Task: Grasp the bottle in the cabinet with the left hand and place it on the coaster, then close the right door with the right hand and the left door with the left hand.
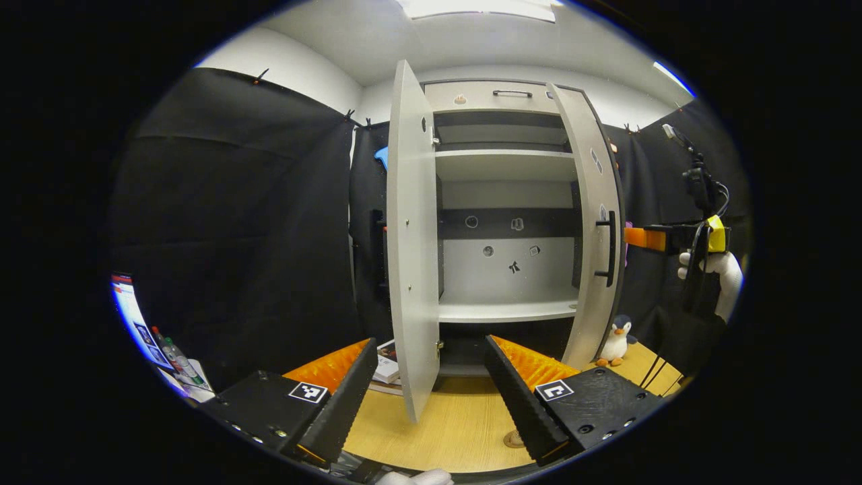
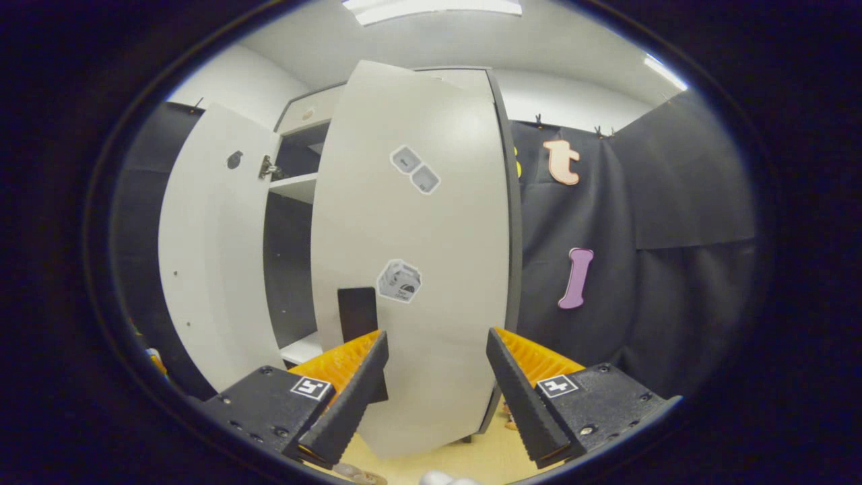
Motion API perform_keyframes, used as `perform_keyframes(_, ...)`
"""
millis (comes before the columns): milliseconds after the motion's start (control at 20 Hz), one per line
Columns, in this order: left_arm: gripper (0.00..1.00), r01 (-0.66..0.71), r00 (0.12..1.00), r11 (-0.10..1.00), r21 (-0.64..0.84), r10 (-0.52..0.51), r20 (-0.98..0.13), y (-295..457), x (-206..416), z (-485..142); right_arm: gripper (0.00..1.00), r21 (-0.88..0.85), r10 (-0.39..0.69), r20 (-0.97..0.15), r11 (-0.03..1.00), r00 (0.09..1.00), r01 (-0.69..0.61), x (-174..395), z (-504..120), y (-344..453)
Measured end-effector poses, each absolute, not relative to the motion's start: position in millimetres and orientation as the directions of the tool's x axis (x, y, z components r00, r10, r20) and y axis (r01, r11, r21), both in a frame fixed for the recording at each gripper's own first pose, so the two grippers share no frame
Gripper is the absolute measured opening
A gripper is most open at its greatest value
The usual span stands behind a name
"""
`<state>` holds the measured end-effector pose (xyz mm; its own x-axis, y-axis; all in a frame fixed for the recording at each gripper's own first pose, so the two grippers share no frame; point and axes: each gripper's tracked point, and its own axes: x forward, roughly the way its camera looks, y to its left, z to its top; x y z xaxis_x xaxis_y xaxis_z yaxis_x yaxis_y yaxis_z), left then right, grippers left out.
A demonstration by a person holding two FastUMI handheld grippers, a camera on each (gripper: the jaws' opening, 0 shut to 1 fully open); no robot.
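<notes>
The white cabinet point(image 1: 505, 202) stands on the wooden table point(image 1: 444, 417) with both doors swung open. In the left gripper view the left door point(image 1: 411, 236) is edge-on and the right door point(image 1: 592, 202) shows its black handle point(image 1: 609, 249). My left gripper point(image 1: 431, 343) is open, low in front of the cabinet. A small round coaster point(image 1: 514, 439) lies on the table beside its right finger. My right gripper point(image 1: 646, 238), held by a white-gloved hand point(image 1: 714, 266), sits just right of that handle. In the right gripper view my right gripper point(image 2: 438, 335) is open, close to the right door point(image 2: 417, 236) and its handle point(image 2: 357, 313).
A penguin plush point(image 1: 614, 340) stands at the foot of the right door. Books point(image 1: 387, 370) lie behind the left door. Small bottles point(image 1: 176, 357) sit by a screen at the far left. The left door point(image 2: 215, 269) also stands open in the right gripper view.
</notes>
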<state>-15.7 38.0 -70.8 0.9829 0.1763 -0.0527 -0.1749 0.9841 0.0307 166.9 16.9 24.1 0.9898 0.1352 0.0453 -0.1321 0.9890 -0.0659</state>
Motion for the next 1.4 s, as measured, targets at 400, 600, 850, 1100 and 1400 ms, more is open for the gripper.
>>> perform_keyframes(400, 0.96, -0.114, 0.992, 0.993, 0.020, 0.115, -0.046, 52.2, 0.1, -70.3, 0.94, -0.046, 0.073, -0.006, 0.996, 0.997, -0.073, 140.1, 4.6, 4.4)
perform_keyframes(600, 0.96, -0.110, 0.993, 0.994, 0.026, 0.111, -0.041, 73.8, 7.1, -68.5, 0.94, -0.072, 0.035, -0.030, 0.997, 0.999, -0.037, 116.9, -10.7, -3.0)
perform_keyframes(850, 0.95, -0.143, 0.990, 0.988, 0.051, 0.144, -0.005, 123.4, 21.3, -50.4, 0.96, -0.067, 0.000, -0.062, 0.998, 0.998, -0.004, 77.2, -39.7, -8.6)
perform_keyframes(1100, 0.96, -0.178, 0.984, 0.981, 0.081, 0.175, 0.044, 175.8, 46.5, -27.8, 0.96, -0.036, -0.062, -0.116, 0.998, 0.991, 0.058, 39.4, -69.0, -19.1)
perform_keyframes(1400, 0.96, -0.176, 0.982, 0.978, 0.108, 0.167, 0.088, 202.9, 91.4, -1.6, 0.96, -0.039, -0.122, -0.143, 0.992, 0.982, 0.118, 2.0, -85.0, -33.3)
